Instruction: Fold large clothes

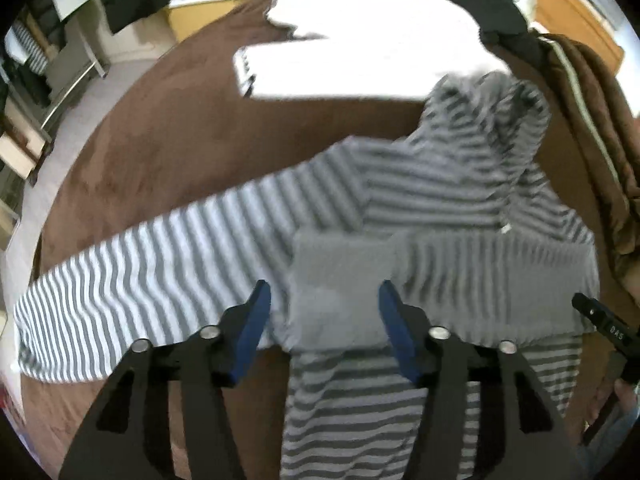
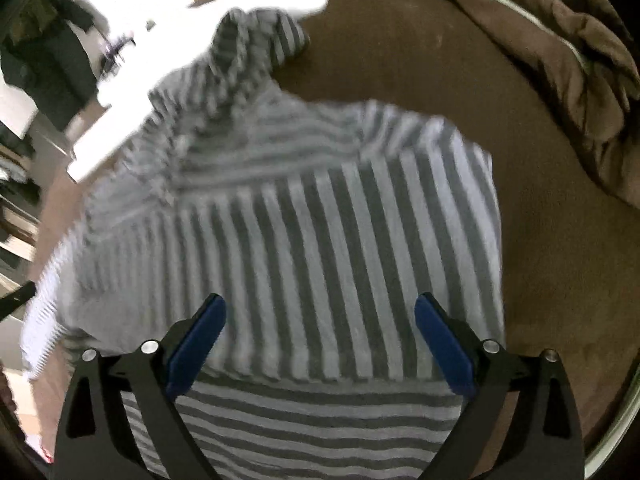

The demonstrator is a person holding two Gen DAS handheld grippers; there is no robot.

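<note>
The left gripper [image 1: 324,300] hangs with its blue-padded jaws spread wide and nothing between them, above the plain grey cuff of a sleeve folded across the striped hoodie [image 1: 420,208]. The right gripper [image 2: 320,316] is likewise spread wide and grips nothing, poised over the same folded sleeve on the garment [image 2: 312,216]. The hoodie lies on a brown blanket [image 1: 168,148], hood pointing away, its other sleeve [image 1: 132,280] stretched out flat to the left. Beyond the hood sits a white garment [image 1: 360,48], blown out by glare, and a bunched brown throw [image 2: 560,48] lies along the right side
</note>
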